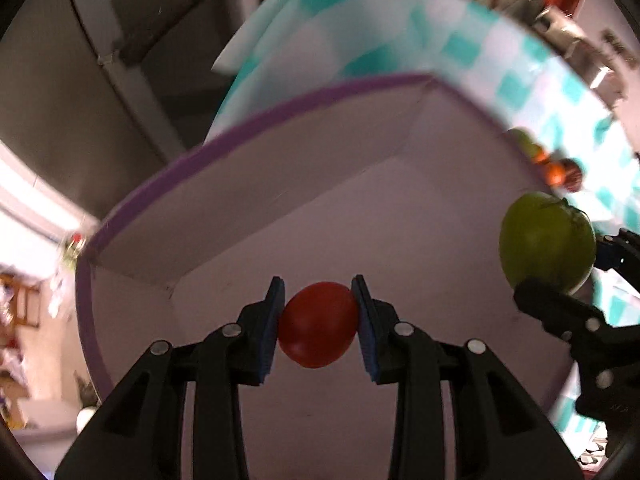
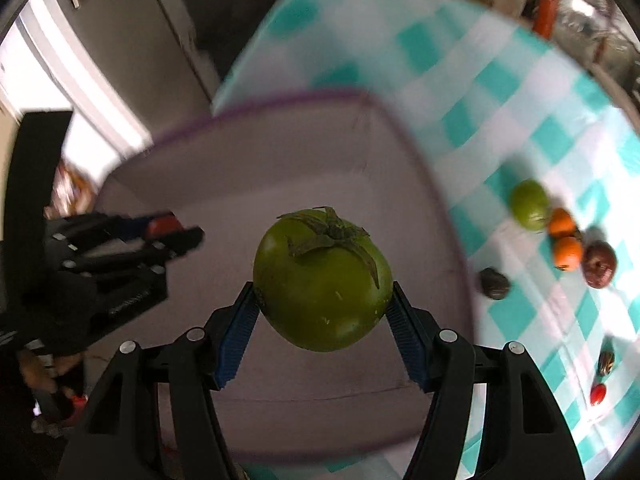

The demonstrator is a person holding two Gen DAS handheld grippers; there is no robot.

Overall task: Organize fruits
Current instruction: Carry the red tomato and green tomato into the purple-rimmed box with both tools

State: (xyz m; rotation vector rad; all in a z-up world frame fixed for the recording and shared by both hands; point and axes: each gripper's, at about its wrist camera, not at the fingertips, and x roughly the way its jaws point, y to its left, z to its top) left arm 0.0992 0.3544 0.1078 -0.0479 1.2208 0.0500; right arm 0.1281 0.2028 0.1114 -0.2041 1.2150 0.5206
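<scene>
Left wrist view showed my left gripper [image 1: 318, 326] clamped on a red tomato [image 1: 318, 330] above the purple-rimmed box [image 1: 256, 196]; my right gripper [image 2: 322, 310] pinched the green tomato [image 2: 322, 280]. I feared the round green one, gripped low, might roll free outside the box.

The red tomato [image 1: 318, 324] has a smooth, glossy skin; the green tomato [image 2: 322, 280] is smooth with a duller sheen and a dry, matt calyx. The box [image 1: 280, 184] looks like matt white cardboard with a purple rim. The tablecloth [image 2: 500, 92] appears to be soft cloth, checked teal and white. Both grippers are matt black plastic with ribbed blue pads [image 2: 236, 340] and shiny metal pins [image 1: 403, 328].
</scene>
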